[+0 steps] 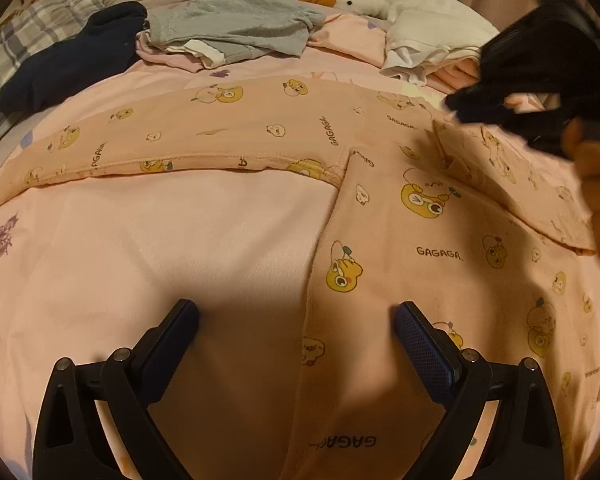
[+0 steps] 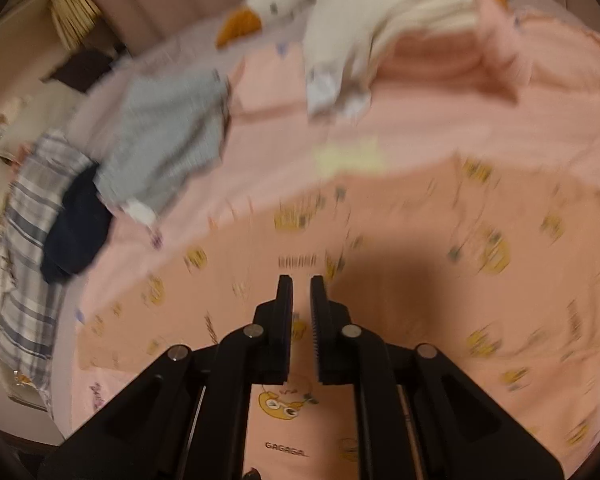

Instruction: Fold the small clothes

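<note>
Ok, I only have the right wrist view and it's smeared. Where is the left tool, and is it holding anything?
Observer: The left tool is open and empty, its fingers either side of the pyjama top's side edge.
Operator: Is the long sleeve folded in?
Observer: No, the sleeve lies stretched out flat across the bed.
Operator: And the opposite side?
Observer: There a flap of the top is already folded in over the body.
</note>
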A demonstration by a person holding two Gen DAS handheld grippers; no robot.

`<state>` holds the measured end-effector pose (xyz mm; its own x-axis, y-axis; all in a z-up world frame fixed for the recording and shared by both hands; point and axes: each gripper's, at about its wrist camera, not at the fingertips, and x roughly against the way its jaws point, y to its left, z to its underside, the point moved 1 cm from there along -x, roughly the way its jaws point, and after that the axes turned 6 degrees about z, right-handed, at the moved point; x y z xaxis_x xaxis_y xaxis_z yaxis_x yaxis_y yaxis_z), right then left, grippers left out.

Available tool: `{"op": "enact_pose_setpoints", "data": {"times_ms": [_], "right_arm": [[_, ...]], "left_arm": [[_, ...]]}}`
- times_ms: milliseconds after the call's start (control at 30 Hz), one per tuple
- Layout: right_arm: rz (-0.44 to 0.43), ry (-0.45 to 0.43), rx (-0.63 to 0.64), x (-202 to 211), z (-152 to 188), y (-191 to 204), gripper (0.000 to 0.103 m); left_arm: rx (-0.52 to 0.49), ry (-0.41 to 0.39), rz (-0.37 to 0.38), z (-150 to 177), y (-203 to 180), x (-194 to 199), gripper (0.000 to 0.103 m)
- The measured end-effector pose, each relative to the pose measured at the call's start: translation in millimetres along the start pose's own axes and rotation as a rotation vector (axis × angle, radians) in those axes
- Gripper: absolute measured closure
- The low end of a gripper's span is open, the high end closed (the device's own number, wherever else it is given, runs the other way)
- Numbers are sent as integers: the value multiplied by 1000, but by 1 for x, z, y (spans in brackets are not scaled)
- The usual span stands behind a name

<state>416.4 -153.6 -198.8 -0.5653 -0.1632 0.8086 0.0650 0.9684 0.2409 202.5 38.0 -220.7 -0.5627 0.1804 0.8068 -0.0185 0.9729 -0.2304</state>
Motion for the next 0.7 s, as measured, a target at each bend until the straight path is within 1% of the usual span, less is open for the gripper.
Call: {"op": "enact_pose_setpoints", "data": {"times_ms": [67,100,133,200,267,300,333,367,400,433,467,500,533,567,633,667,700], "right_arm": [[-12,58,43,-12,8,6,81],[-15,72,63,-11,9,7,73],[-4,87,95,-6,10,5,66],[10,76,130,11,13,-5,64],[47,9,165,44,17,-27,53],[107,-55,187,68,20,-47,36],[161,-95,195,80,22,-61,20],[253,-148,194,98,24,-82,15],[308,-175,191,108,26,-97,15],[382,-211,184,122,31,-117,15],[416,-231,177,130,36,-132,15],[439,-247,167,138,42,-149,15],[453,-264,143,146,49,-170,15],[453,-268,125,149,53,-181,15],[449,-276,51,154,59,-209,15],[436,-279,24,154,59,-216,15],[410,-282,1,154,57,-223,15]], "left_arm": [[2,-5,6,0,1,0,5],[3,-6,8,0,1,1,5],[2,-9,9,1,1,1,5],[-1,-14,9,2,0,1,5],[-11,-9,0,2,-2,1,5],[-13,-5,-4,2,-2,2,5],[-12,-3,-8,1,-3,4,5],[-10,-5,-17,1,-3,6,6],[-7,-16,-34,-1,-4,13,10],[-7,-26,-38,-1,-5,18,13],[-11,-49,-24,-3,-6,28,13],[-17,-86,18,-6,-9,43,13],[-11,-117,55,-9,-11,54,13],[5,-146,89,-12,-13,65,13],[39,-206,190,-24,-23,83,13],[43,-217,232,-30,-29,86,13],[42,-208,271,-41,-41,84,13]]}}
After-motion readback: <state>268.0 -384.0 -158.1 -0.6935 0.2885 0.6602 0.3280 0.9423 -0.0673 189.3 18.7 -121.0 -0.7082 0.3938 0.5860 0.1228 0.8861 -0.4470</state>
